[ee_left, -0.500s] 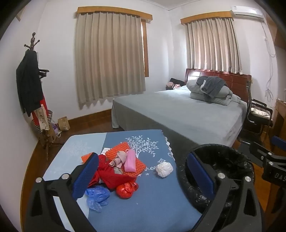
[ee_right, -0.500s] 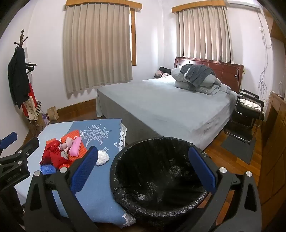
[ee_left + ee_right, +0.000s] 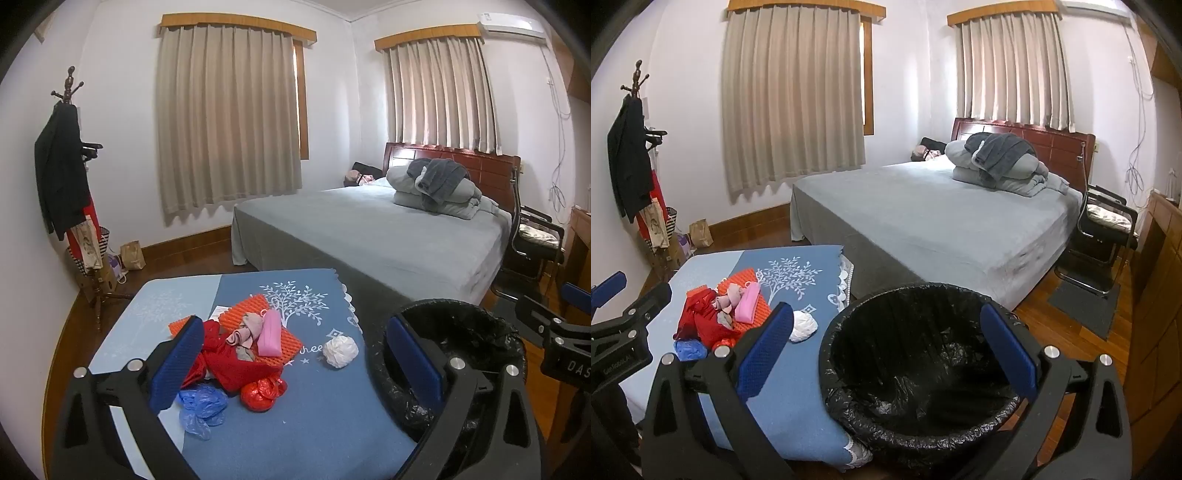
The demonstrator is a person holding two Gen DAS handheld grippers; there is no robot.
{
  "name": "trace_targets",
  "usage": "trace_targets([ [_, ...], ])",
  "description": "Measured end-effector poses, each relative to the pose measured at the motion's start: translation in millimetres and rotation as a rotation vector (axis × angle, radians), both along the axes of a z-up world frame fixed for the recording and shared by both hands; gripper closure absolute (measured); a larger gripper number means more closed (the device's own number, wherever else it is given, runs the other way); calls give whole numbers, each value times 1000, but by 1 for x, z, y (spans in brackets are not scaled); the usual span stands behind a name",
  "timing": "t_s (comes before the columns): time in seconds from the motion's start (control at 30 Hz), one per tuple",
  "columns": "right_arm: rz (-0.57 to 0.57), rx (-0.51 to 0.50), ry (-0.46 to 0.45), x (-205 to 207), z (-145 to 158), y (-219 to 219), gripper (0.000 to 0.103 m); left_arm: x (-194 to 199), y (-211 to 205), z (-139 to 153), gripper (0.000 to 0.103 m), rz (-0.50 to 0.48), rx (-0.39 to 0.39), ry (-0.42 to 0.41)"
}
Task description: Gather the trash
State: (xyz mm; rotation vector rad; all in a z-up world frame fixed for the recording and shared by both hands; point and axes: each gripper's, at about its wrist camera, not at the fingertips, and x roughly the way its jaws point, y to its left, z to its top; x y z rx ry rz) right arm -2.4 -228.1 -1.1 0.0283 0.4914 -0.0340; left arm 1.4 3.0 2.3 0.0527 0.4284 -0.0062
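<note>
No change since the prior frames; left gripper and right gripper jaws gape empty; bench trash uncollected; bin empty.

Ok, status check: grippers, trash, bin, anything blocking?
Left gripper open, empty. Right gripper open, empty, facing the bin. Trash pile and white wad untouched on table. Nothing blocking.
</note>
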Motion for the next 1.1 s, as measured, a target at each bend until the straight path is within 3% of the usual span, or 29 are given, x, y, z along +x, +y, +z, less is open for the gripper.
trace_targets([
  [1.1, 1, 0, 4, 0, -2, 1, 5, 1, 0, -1, 6, -1, -2, 3],
])
